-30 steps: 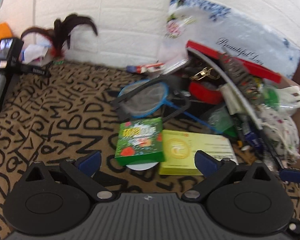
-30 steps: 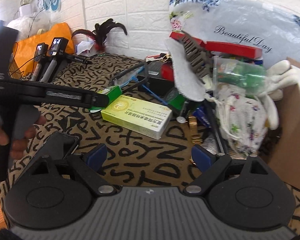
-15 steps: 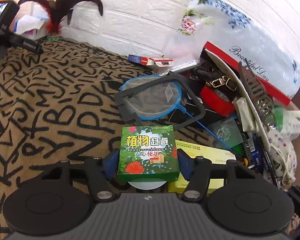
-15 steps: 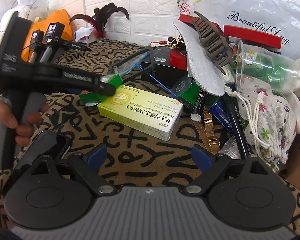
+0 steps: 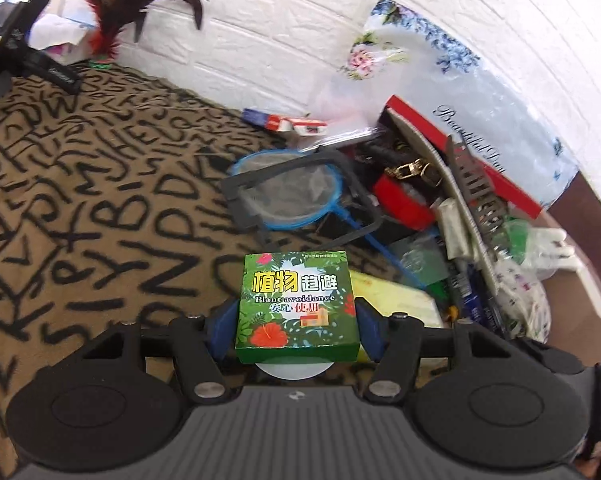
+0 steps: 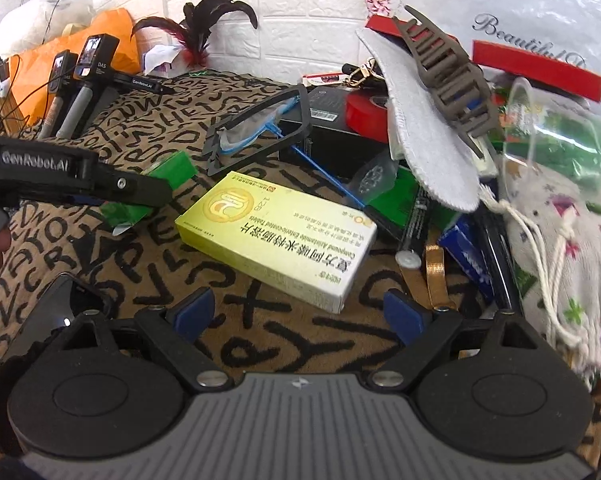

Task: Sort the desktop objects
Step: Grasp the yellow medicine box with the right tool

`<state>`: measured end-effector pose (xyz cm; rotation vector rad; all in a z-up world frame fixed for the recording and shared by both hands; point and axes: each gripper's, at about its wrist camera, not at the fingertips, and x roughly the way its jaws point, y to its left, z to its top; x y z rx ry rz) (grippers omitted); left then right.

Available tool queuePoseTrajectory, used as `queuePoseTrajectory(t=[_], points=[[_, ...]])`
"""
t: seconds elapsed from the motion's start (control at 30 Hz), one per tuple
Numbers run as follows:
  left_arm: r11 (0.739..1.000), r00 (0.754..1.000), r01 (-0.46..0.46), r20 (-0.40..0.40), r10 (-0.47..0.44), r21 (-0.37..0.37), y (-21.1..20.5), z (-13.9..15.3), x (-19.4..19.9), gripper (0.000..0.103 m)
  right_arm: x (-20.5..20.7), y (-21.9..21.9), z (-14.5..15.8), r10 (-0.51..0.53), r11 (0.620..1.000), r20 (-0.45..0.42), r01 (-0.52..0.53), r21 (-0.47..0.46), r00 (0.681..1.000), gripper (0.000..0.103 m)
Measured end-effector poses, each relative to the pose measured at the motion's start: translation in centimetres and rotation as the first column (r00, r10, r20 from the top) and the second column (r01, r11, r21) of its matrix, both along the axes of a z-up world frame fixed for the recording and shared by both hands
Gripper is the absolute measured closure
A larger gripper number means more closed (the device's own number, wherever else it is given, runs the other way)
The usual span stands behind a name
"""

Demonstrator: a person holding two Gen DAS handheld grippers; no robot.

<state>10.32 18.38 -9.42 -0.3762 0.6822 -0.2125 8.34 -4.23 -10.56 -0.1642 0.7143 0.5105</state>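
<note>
- Letter-print cloth (image 6: 260,344) covers the worktop.
- Left tool (image 5: 296,326) — its jaws just closed — clamps the green box (image 5: 296,308).
- Right tool (image 6: 296,314) gapes wide, the yellow box (image 6: 276,236) just ahead.

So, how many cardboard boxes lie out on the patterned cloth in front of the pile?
2: the green box is clamped in the left hand-held gripper; the yellow box lies flat ahead of the open right hand-held gripper. More may be hidden in the pile.
</note>
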Motion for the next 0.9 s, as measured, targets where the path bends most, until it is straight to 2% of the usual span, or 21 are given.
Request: queuePoseTrajectory(t=[0.1,0.2,0.23,0.4,0.53,0.63,0.67,0.7,0.73,0.8,0.9], points=[[1.0,1.0,0.015,-0.009,-0.015,0.001,-0.8,-0.2,1.0,0.04,0.5,0.3,-0.2,0.002,1.0,0.022,-0.001,-0.025,1.0,0.015],[0.999,0.999,0.036,-0.033,-0.035,0.013,-1.6,-0.9,1.7,0.04,1.0,0.5,-0.5,0.016,1.0,0.02,-0.016,-0.027,1.0,0.027],[0.999,0.999,0.04,-0.026,-0.04,0.024,-1.8,-1.0,1.6,0.04,0.9,0.5,-0.4,0.02,0.999,0.033,-0.019,-0.029,0.999,0.04],[0.993,0.993,0.116,-0.015,-0.116,0.002,-2.6,-0.4,0.4,0.04,0.0,0.0,0.2,0.031,0.999,0.037,-0.03,-0.027,0.999,0.052],[0.984,0.988,0.155,-0.004,-0.155,0.084,-4.3,0.0,-1.0,0.04,-2.3,-0.8,1.6,0.096,0.995,0.018,-0.096,-0.006,0.995,0.051],[0.991,0.992,0.125,-0.011,-0.124,0.042,-3.4,0.2,-1.7,0.04,-4.4,-1.4,2.4,0.186,0.982,0.015,-0.186,-0.015,0.982,0.052],[0.994,0.995,0.101,-0.002,-0.101,0.049,-3.1,0.4,-2.0,0.04,-4.8,-1.6,2.6,0.196,0.98,0.026,-0.195,-0.035,0.98,0.051],[0.995,0.997,0.074,0.011,-0.075,0.071,-3.0,0.7,-2.2,0.04,-4.9,-1.8,2.7,0.192,0.98,0.046,-0.189,-0.059,0.98,0.045],[0.994,0.998,0.054,0.02,-0.056,0.094,-2.8,0.9,-2.4,0.04,-4.8,-1.9,2.8,0.186,0.98,0.076,-0.18,-0.081,0.98,0.031],[0.993,0.999,0.039,0.016,-0.041,0.112,-2.5,1.1,-2.5,0.041,-4.3,-2.0,3.0,0.169,0.983,0.129,-0.157,-0.097,0.977,0.021],[0.994,1.0,0.025,0.011,-0.027,0.102,-2.0,1.2,-2.6,0.041,-2.9,-1.3,2.9,0.254,0.965,0.156,-0.24,-0.102,0.955,0.02]])
